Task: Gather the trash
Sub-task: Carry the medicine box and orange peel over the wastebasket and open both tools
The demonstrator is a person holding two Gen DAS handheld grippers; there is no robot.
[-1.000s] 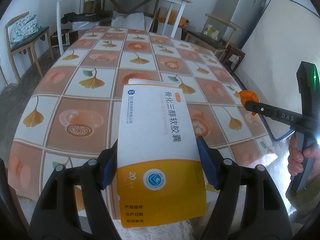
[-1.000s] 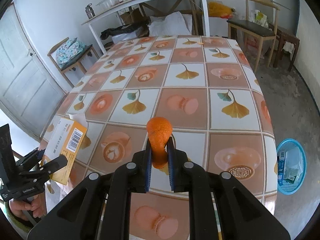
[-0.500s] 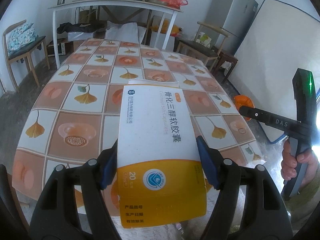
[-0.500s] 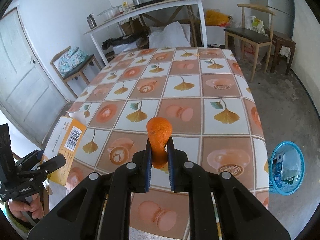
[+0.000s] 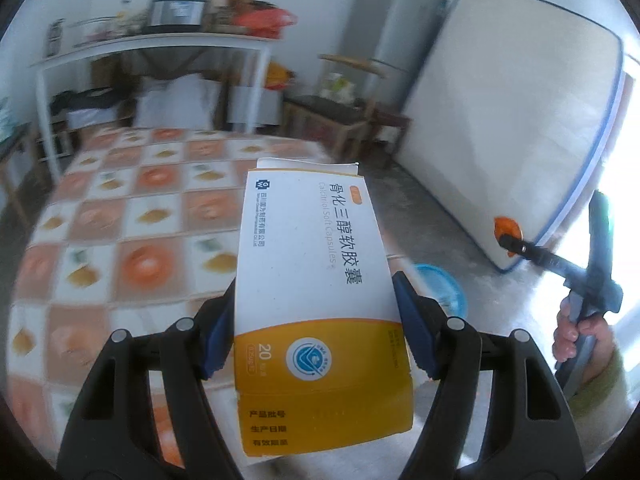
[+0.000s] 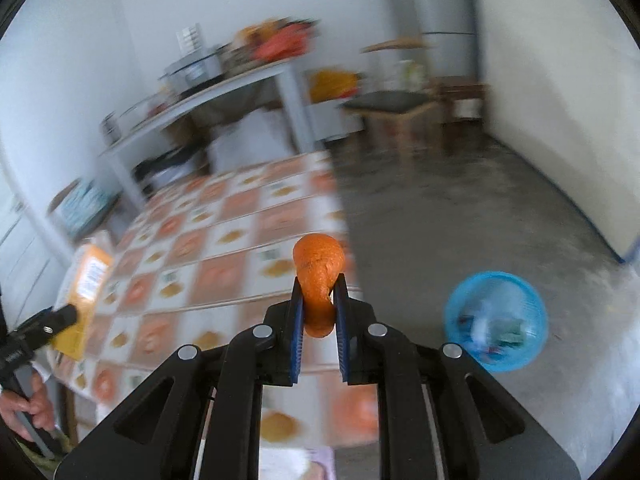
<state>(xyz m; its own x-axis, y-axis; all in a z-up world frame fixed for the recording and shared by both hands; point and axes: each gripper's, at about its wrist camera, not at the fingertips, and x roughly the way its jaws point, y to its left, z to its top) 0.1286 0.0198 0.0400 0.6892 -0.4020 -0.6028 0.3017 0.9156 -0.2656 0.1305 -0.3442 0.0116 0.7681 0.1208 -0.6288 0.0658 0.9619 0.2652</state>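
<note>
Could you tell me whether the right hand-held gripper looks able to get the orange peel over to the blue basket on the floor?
Probably yes: the right hand-held gripper grips the orange peel, and only bare floor lies before the blue basket.

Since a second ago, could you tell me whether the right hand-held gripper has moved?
Yes. The right hand-held gripper, shut on the orange peel, has swung off the table toward the blue basket.
</note>
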